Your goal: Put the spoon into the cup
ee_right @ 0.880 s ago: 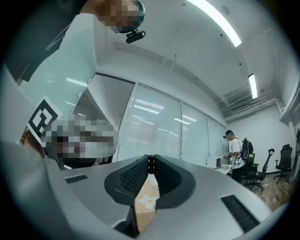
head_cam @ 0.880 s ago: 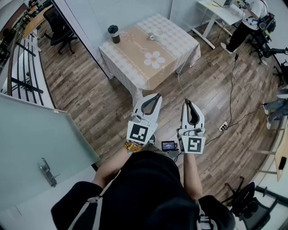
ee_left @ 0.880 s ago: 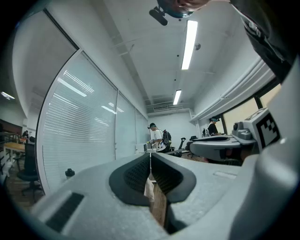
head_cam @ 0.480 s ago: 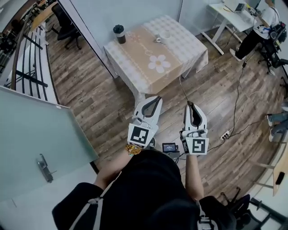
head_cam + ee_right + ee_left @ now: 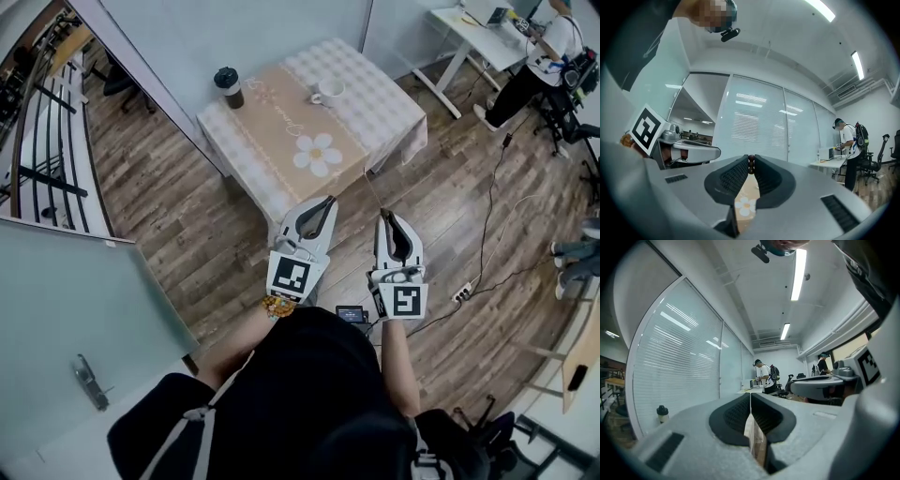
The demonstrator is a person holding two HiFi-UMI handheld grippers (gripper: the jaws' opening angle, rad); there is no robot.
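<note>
A white cup [image 5: 329, 91] stands near the far edge of a small table [image 5: 281, 155] covered with a checked cloth and a tan runner with a daisy print. No spoon can be made out at this distance. My left gripper [image 5: 328, 200] [image 5: 750, 394] is shut and holds nothing; it is held in the air over the floor, just short of the table's near corner. My right gripper [image 5: 382, 216] [image 5: 751, 160] is shut beside it, also over the floor. Through the gap in its jaws the right gripper view shows the daisy runner [image 5: 743, 206].
A dark lidded tumbler [image 5: 227, 86] stands at the table's far left corner. A glass partition [image 5: 84, 309] runs along the left. Cables and a power strip [image 5: 463, 293] lie on the wooden floor to the right. A person [image 5: 534, 56] stands at a white desk [image 5: 469, 28].
The head view has shifted, and the table now lies closer to the gripper tips. Both grippers stay shut and side by side in front of the body.
</note>
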